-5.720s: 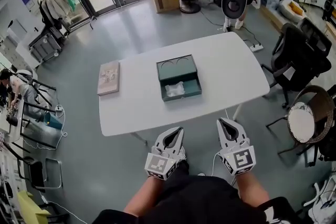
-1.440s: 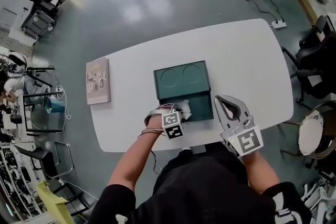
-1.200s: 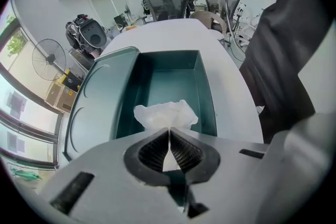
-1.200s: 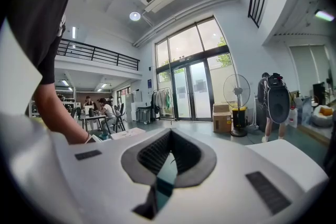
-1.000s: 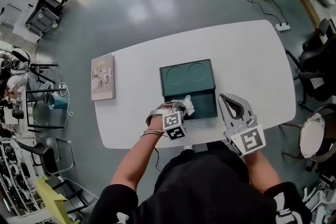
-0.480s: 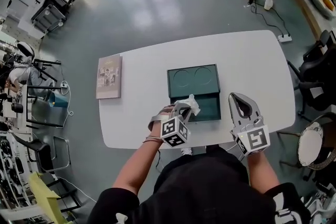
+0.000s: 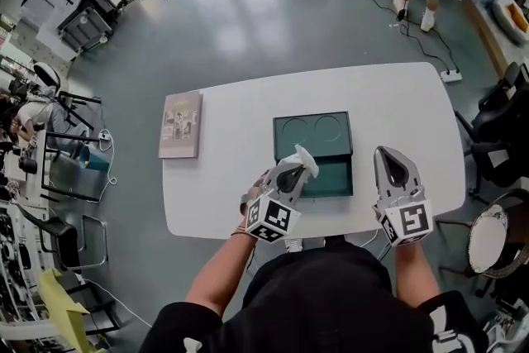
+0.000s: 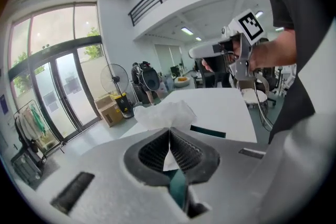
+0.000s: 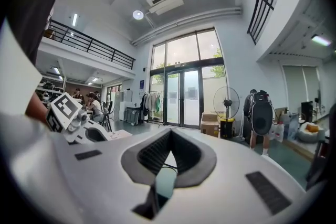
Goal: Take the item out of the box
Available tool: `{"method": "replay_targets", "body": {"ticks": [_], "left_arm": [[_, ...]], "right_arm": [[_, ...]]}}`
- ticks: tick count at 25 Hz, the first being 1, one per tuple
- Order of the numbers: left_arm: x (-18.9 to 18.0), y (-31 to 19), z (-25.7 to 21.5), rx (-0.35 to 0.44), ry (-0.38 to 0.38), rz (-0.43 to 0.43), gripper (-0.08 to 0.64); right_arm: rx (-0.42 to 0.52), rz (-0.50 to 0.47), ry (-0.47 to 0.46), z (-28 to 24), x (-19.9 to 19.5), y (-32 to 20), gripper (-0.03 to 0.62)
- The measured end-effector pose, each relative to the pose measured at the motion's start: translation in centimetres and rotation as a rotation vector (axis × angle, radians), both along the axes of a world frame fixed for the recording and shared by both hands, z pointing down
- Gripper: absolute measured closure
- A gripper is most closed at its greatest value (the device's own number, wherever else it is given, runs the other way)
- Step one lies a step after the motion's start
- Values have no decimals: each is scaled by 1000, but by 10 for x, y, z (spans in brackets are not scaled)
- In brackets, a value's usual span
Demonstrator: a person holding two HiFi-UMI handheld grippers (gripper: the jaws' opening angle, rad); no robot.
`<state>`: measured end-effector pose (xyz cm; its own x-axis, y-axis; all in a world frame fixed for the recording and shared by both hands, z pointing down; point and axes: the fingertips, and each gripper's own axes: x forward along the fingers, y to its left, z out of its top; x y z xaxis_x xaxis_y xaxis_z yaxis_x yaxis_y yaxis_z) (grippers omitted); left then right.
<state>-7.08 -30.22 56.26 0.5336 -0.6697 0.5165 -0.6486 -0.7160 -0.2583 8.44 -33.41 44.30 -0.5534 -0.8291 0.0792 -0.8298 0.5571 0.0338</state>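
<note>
The left tongs are clamped tight on a white crumpled bag. In the left gripper view the ribbed pads meet on a thin fold of the bag, and the rest bunches up above the tips. In the head view the bag is out of the dark green box, over its left side. The box lies on the white counter. Its far half has two round recesses and its near half is an open compartment. The right tongs are closed with nothing between them, just right of the box above the counter's near edge. A book lies well to the left.
</note>
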Motion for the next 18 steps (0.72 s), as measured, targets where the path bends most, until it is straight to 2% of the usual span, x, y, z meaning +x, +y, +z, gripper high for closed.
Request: {"method": "replay_targets", "body": {"ticks": [3,10,14,16,18], "left_arm": [[-3,-4,-29,61,94,-46,543],[-21,-7,-88,220,243,-164,543],[-37,-2,-128,332,358,-276,543],[-50,3,-140,377,390,-331,541],[-60,7,-145,389,406,-367,542]], "right_arm": [[5,-2,-6,-4,-5,0,588],[35,-16,-4,-17,-16,2,588],[53,-34,-5,-23,-24,5,588],[58,-42,-3,-25,-30,7,588],[63,-51,0,-28,-37,9,588]]}}
